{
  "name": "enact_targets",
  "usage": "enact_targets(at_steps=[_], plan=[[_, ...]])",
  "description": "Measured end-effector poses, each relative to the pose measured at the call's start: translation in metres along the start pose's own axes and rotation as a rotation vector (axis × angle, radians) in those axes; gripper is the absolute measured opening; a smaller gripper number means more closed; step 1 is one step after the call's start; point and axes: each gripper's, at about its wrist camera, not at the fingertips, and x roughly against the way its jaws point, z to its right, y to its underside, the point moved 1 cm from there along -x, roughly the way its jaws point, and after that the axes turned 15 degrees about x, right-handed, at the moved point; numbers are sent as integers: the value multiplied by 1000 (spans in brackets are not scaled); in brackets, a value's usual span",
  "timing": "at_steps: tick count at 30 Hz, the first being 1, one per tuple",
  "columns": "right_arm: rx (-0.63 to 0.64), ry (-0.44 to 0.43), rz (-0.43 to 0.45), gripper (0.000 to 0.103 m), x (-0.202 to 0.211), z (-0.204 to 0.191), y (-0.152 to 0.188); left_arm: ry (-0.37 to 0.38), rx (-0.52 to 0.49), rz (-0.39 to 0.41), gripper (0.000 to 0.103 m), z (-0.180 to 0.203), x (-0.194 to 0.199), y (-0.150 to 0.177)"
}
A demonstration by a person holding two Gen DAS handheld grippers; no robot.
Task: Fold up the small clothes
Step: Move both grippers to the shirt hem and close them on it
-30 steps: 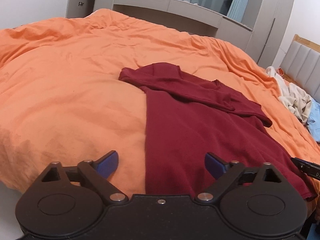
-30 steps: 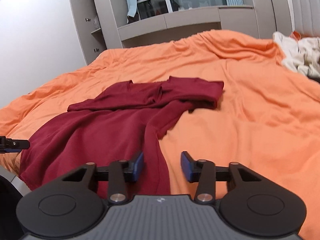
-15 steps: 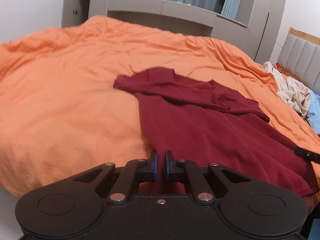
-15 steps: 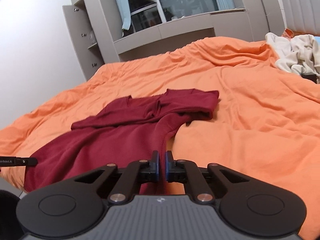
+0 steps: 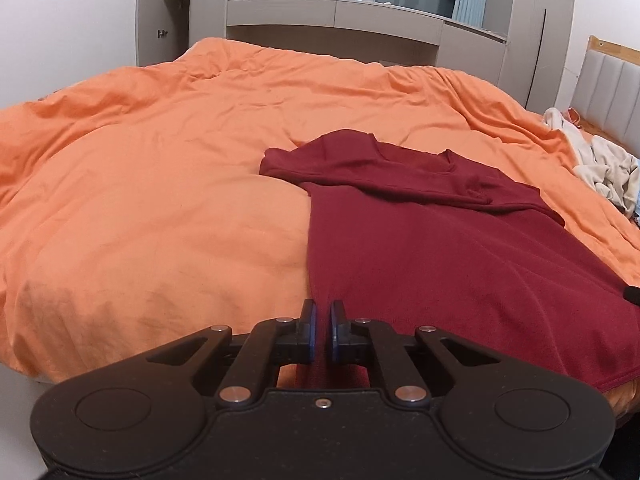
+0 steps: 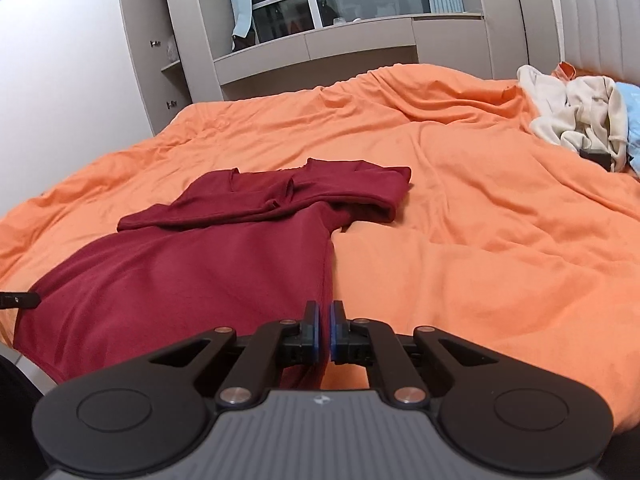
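A dark red T-shirt (image 5: 440, 248) lies on the orange duvet (image 5: 160, 208), its sleeves folded in across the chest at the far end. My left gripper (image 5: 322, 324) is shut on the shirt's near left hem corner. In the right wrist view the same shirt (image 6: 200, 264) spreads to the left, and my right gripper (image 6: 324, 326) is shut on its near right hem corner. Each gripper's tip shows at the edge of the other's view.
A heap of cream and light blue clothes (image 6: 580, 116) lies at the far right of the bed by the padded headboard (image 6: 596, 32). Grey cabinets and a window (image 5: 360, 4) stand behind the bed. The bed's near edge is just below the grippers.
Both grippers closed from open onto the shirt's near hem corners. Both views now look higher and flatter across the bed, and the hem is drawn taut toward me.
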Motion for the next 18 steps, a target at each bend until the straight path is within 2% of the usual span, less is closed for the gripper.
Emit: enact_targets(at_steps=[9, 12, 13, 14, 15, 16, 17, 18], plan=[[18, -1, -21, 6, -2, -3, 4, 2, -8, 5, 8, 0, 2, 2], [21, -15, -19, 10, -1, -4, 3, 2, -10, -2, 15, 1, 3, 3], [27, -21, -16, 14, 0, -5, 3, 1, -9, -1, 23, 1, 3, 3], [36, -22, -12, 25, 1, -6, 3, 2, -7, 1, 34, 1, 5, 4], [50, -25, -9, 33, 4, -8, 2, 8, -8, 1, 39, 2, 6, 5], [64, -28, -1, 46, 5, -10, 2, 17, -12, 7, 47, 4, 9, 5], [79, -28, 9, 54, 7, -13, 2, 22, -17, 14, 56, 6, 11, 6], [95, -28, 19, 58, 10, -15, 1, 20, -25, 23, 61, 8, 13, 6]])
